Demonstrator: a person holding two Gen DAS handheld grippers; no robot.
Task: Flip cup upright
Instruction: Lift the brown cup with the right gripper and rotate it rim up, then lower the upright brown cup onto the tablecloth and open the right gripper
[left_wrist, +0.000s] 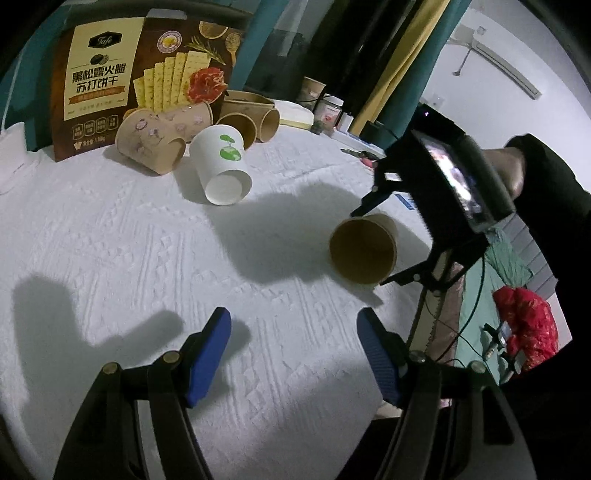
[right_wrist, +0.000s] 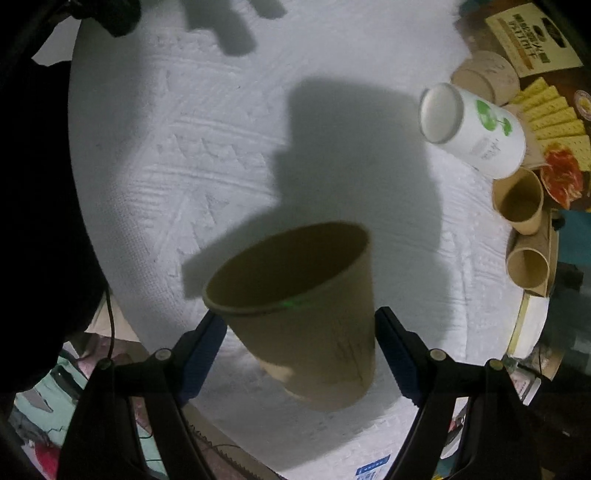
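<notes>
A brown paper cup (right_wrist: 306, 314) stands on the white textured tabletop (right_wrist: 184, 147) with its mouth up, leaning a little; it also shows in the left wrist view (left_wrist: 364, 249). My right gripper (right_wrist: 301, 332) is open, its blue pads on either side of the cup's lower body with small gaps. In the left wrist view the right gripper (left_wrist: 373, 240) is seen around the cup near the table's right edge. My left gripper (left_wrist: 293, 350) is open and empty, low over the table's front.
A white cup with a green print (left_wrist: 221, 170) lies on its side. Floral and brown cups (left_wrist: 155, 140) lie behind it before a cracker box (left_wrist: 140, 81). The table edge drops off at the right, with red cloth (left_wrist: 528, 328) below.
</notes>
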